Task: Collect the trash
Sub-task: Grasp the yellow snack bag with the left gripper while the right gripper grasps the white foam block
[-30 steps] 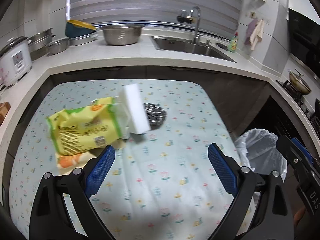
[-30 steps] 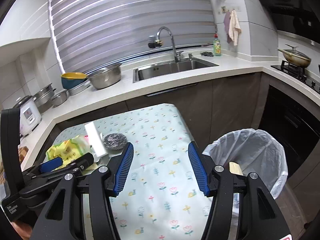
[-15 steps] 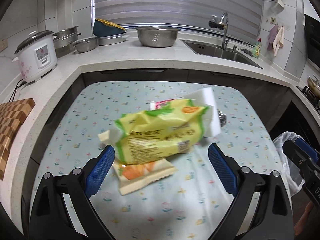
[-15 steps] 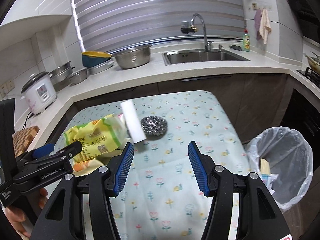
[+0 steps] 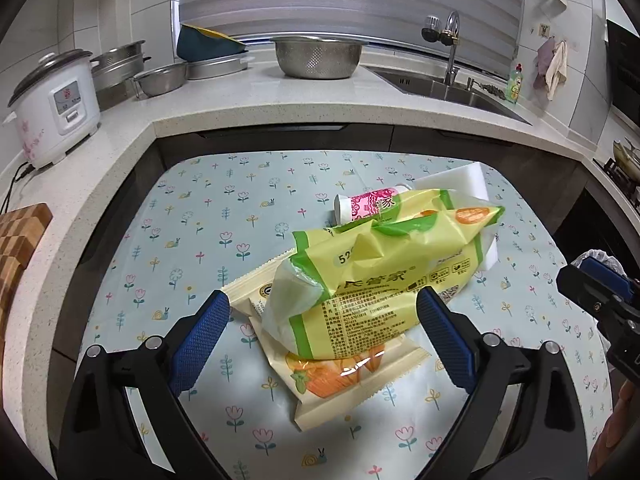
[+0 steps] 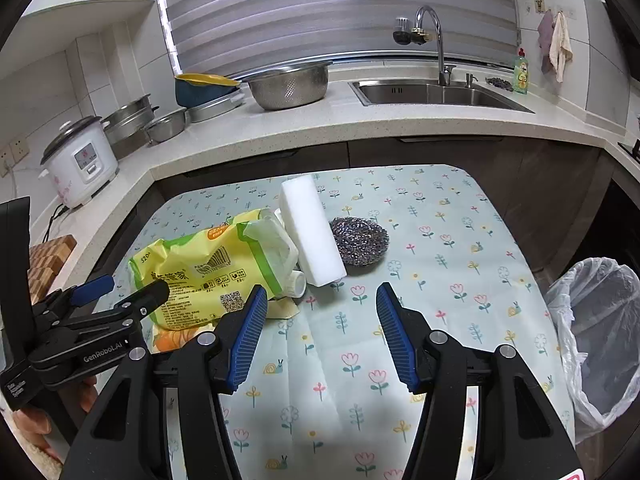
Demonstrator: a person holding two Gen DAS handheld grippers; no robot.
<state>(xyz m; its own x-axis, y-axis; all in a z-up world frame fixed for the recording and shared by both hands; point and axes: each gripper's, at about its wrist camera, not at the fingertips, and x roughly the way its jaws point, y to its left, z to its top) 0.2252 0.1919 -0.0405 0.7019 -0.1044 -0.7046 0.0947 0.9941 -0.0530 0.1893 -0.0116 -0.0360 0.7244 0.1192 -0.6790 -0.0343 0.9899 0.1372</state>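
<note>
On the table with the pale floral cloth (image 5: 224, 216), a crumpled yellow-green plastic bag (image 5: 384, 276) lies atop a flat orange-printed wrapper (image 5: 340, 376), beside a white sponge block (image 6: 312, 232) and a steel scouring ball (image 6: 360, 240). The left tool (image 5: 322, 334) gapes wide around the bag without touching it. The right tool (image 6: 322, 332) hangs open, empty, over bare cloth. A plastic-lined bin (image 6: 600, 320) stands at the right.

Black hand-held gripper (image 6: 322, 334), ribbed blue pads (image 6: 248, 336)

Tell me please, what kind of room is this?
Very likely a home kitchen: a sink with a tap set in the counter, a rice cooker beside metal pots, and a stove at the right.
</note>
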